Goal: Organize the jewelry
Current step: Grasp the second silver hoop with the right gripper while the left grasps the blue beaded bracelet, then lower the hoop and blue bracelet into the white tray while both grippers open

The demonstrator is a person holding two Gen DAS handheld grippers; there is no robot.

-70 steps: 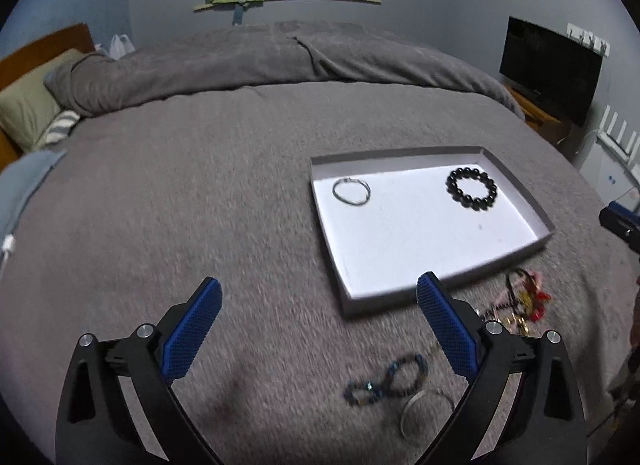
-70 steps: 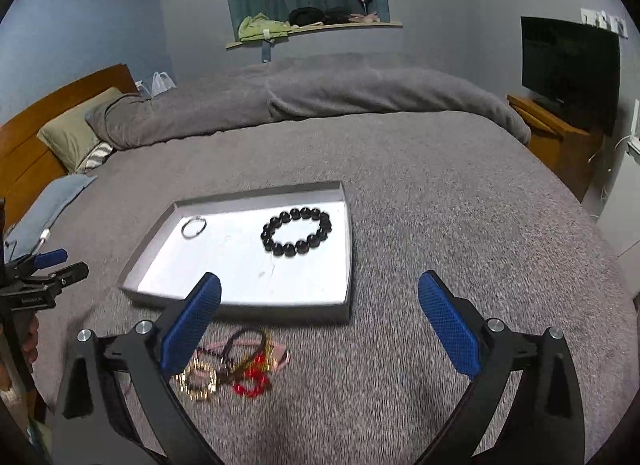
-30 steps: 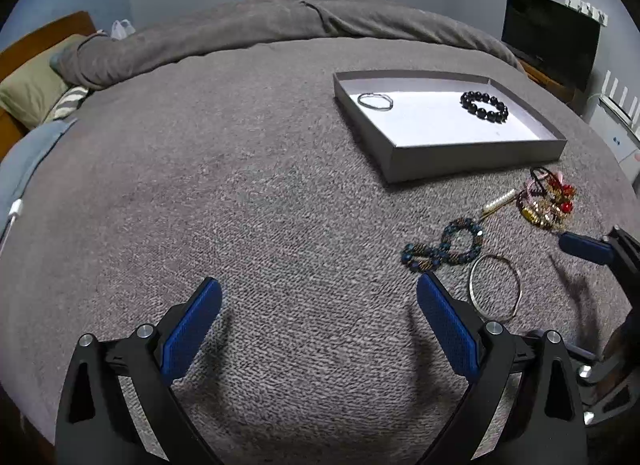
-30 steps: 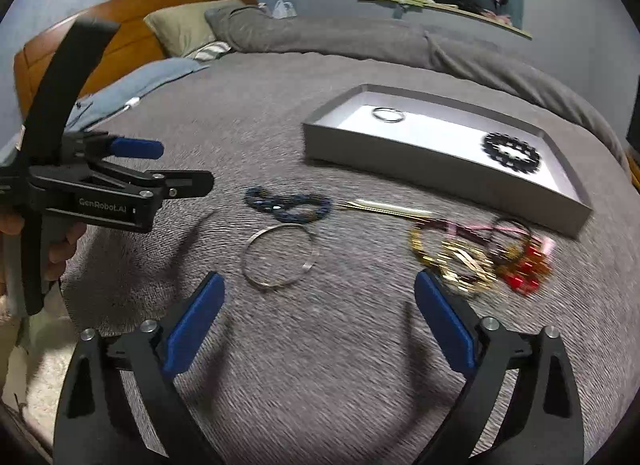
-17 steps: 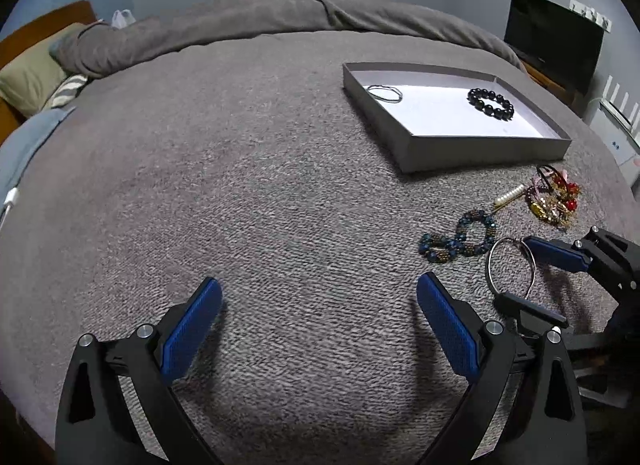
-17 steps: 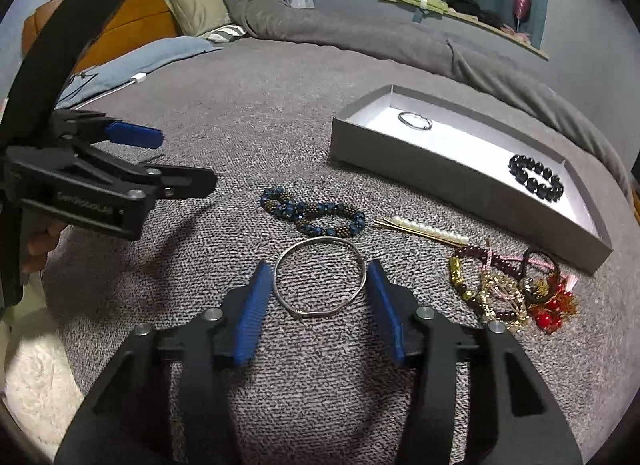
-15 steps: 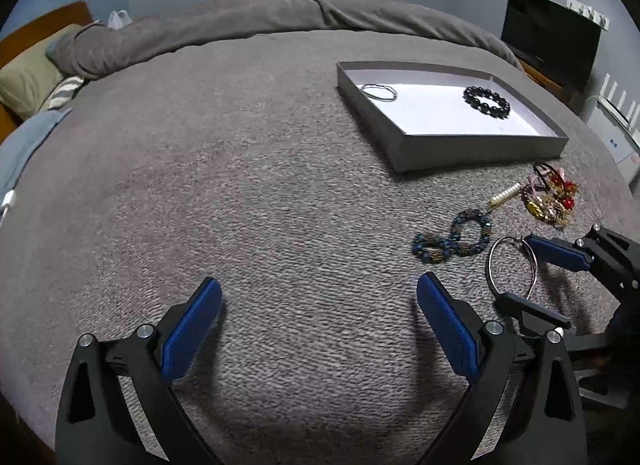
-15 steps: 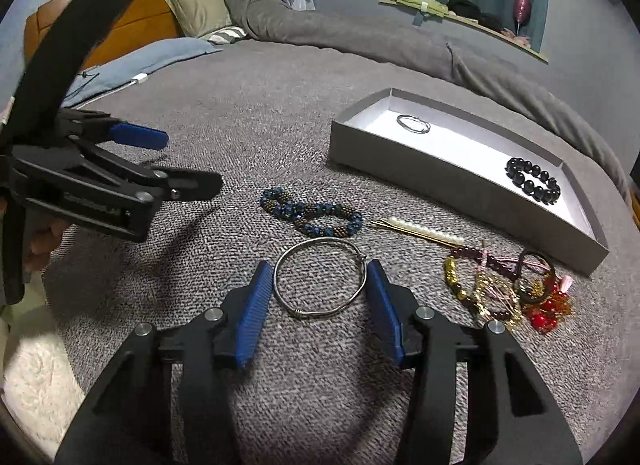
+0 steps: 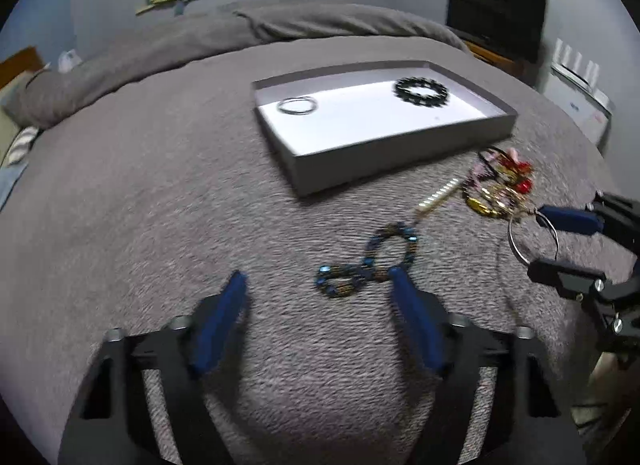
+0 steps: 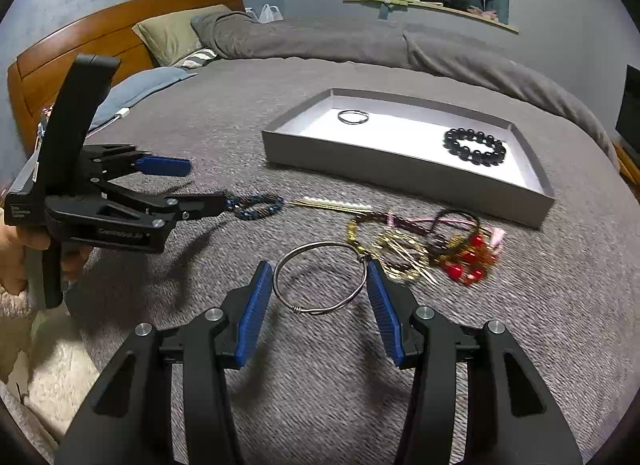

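Both grippers work the loose jewelry on the grey bed (image 10: 208, 113), all of it on the near side of the tray (image 10: 400, 179). Right gripper (image 10: 320, 289) is clamped across the silver bangle (image 10: 320, 279): both blue pads touch the ring's outer edge, so the bangle is gripped across its width and looks lifted just clear of the cover, though I can't tell for sure. Left gripper (image 9: 316, 307) has its jaws closing around the blue beaded bracelet (image 9: 368, 261), which lies twisted in a figure-eight just in front of the tray's near wall; one loop sits between the pads, the right pad tip is at the beads, the left pad is apart from them, so no grip yet. Inside the tray: a thin silver ring-shaped bangle (image 10: 352, 117) at its far left end, a black bead bracelet (image 10: 474, 147) toward its right end, bare floor between them. Outside, right of the blue bracelet: a pearl bar piece (image 10: 332, 205) and a tangled pile of gold, red and pink pieces (image 10: 424, 245), both near the tray's front wall. Step in hand, my read: pick phase, two pieces at once. Next move calls for finishing the left pinch on the beads, then carrying both over the tray wall and releasing on the bare floor. Risk: floppy beads slip from the pads; the bangle pops out if squeezed unevenly.
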